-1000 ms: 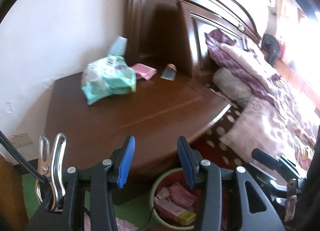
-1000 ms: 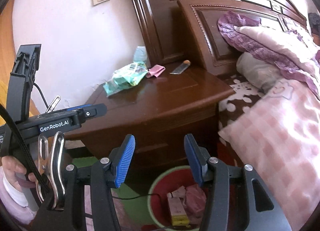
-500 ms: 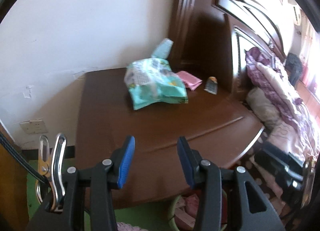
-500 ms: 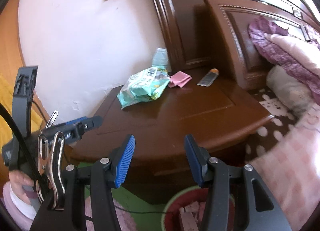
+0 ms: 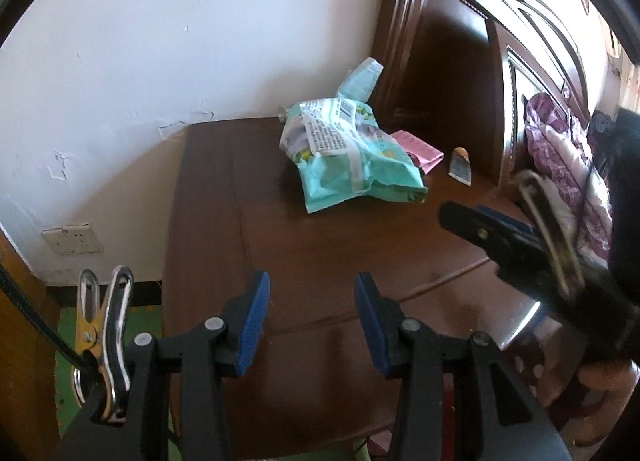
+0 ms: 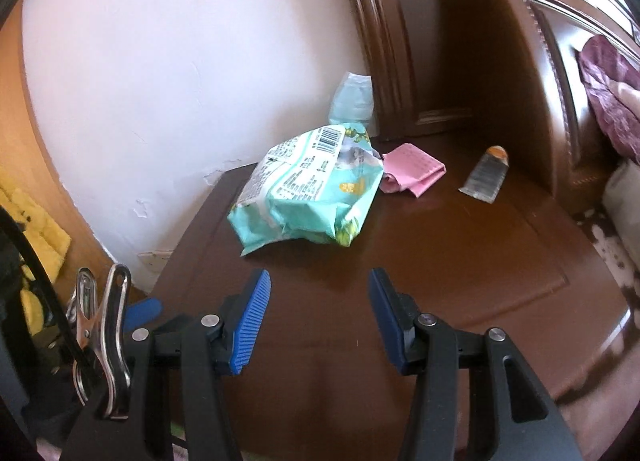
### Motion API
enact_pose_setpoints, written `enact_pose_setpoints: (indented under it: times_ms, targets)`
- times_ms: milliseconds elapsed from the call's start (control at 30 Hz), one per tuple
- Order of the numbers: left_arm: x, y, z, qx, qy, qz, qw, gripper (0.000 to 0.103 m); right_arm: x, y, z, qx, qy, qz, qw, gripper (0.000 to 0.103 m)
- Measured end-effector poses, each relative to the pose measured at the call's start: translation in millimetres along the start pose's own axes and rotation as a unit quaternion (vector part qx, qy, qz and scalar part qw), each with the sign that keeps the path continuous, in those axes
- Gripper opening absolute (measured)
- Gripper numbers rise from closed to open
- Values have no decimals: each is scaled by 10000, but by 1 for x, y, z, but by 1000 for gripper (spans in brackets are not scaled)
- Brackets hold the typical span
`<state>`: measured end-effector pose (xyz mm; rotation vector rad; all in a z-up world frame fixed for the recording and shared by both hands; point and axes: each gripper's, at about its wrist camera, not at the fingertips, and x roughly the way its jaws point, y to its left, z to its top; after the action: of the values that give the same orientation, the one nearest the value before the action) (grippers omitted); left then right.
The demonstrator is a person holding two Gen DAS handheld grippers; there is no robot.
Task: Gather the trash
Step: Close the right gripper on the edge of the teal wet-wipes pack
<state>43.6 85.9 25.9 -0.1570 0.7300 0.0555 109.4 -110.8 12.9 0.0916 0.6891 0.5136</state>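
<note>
Nothing on the nightstand [image 6: 460, 261] had been collected yet. The teal snack bag [image 6: 308, 197] lay near its back edge, with the pink packet [image 6: 412, 175] and small tube [image 6: 484, 175] beside it. Both the left gripper [image 5: 308, 325] and right gripper [image 6: 318, 321] hovered with jaws apart, empty.

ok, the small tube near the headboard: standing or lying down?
Lying down. The tube rests flat on the nightstand, orange cap end toward the headboard, crimped end toward the camera, apart from the pink packet.

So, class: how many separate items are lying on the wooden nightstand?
4: teal bag in the middle, pink packet behind it, small tube toward the headboard, pale bottle by the wall. More may hide behind the bag.
</note>
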Motion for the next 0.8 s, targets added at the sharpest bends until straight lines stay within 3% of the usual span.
enact_pose_setpoints:
  times_ms: [233,467,667,800]
  targets:
    - [10,9,-1,-108,13,51,9999,46,32,6,17,-310,140,-73,9994,51]
    - [10,15,-1,-210,6,7,9998,46,55,4,26,-511,381,-118,9979,24]
    - [8,19,-1,-259,28,78,9996,46,49,-5,25,-555,304,163,9979,13]
    - [3,22,0,-314,22,109,9994,46,38,-10,19,-721,245,281,9967,11]
